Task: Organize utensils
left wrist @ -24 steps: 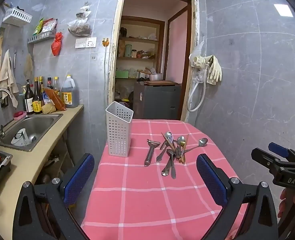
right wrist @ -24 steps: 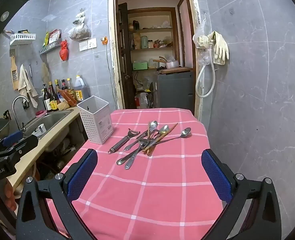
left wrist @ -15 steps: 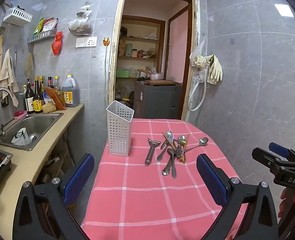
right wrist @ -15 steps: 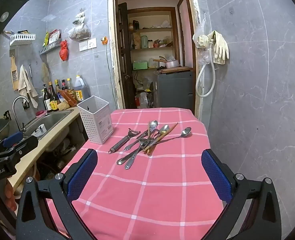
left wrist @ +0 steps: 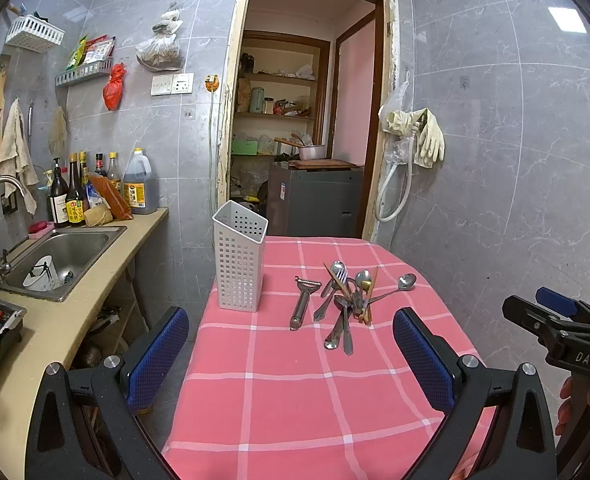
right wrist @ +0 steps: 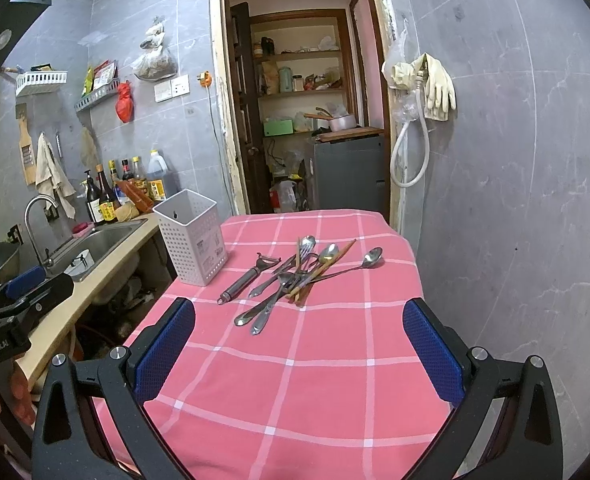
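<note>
We hold both tongs, left (left wrist: 291, 354) and right (right wrist: 299, 344), wide and empty at frame bottom; utensils (left wrist: 349, 300) lie mid-desk (left wrist: 295, 400) (holder (left wrist: 239, 260) left of them).

The counter (left wrist: 279, 392) wears a matt woven pink cloth crossed by thin white lines. The white utensil holder (left wrist: 239, 260) looks like perforated plastic with a dull sheen. The heap of spoons and forks (left wrist: 345, 300) is polished, reflective metal, with brown wooden chopsticks (left wrist: 371, 292) among it; the peeler (left wrist: 301, 304) has a brushed steel handle. The left gripper (left wrist: 291, 352) and right gripper (right wrist: 299, 344) are black matt plastic with textured blue pads (right wrist: 433, 354). The wall tiles (left wrist: 515, 160) are smooth, glossy grey
</note>
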